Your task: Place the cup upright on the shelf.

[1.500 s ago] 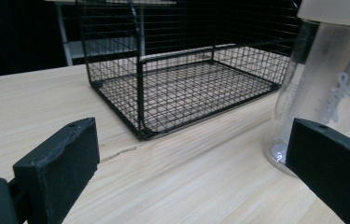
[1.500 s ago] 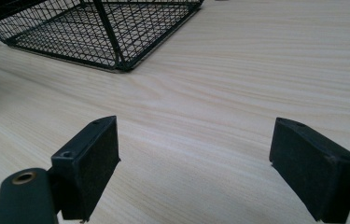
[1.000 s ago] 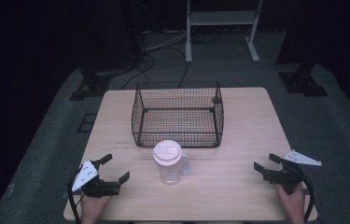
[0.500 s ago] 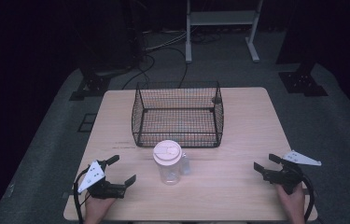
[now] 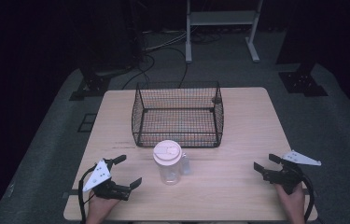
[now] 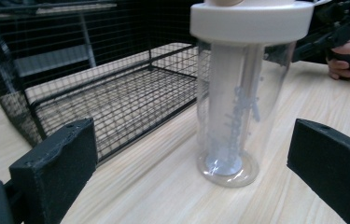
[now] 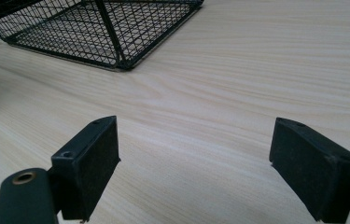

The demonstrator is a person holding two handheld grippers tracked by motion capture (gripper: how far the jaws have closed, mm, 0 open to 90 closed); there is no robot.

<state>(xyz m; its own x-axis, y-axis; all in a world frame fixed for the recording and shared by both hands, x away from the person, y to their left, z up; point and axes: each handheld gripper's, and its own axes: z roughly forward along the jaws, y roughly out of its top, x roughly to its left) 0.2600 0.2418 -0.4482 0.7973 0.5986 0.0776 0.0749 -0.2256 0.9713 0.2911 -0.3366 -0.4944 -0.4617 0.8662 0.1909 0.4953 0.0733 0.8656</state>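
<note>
At the table's near middle, just in front of the wire basket [image 5: 177,114], stands the clear tumbler [image 5: 168,167], upright, long axis vertical, white lid [image 6: 252,21] on top; the lid's upper part is cut off in the left gripper view. The left gripper [image 5: 122,173] lies near its left, jaws having just opened wider, nothing between them. The right gripper [image 5: 265,166], spread and empty, sits well apart on the table [image 5: 238,186].

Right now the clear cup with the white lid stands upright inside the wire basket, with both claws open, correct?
Not quite. The clear cup stands upright on the table, in front of the wire basket, not inside it; the high view shows this. Left claw and right claw are open.
</note>
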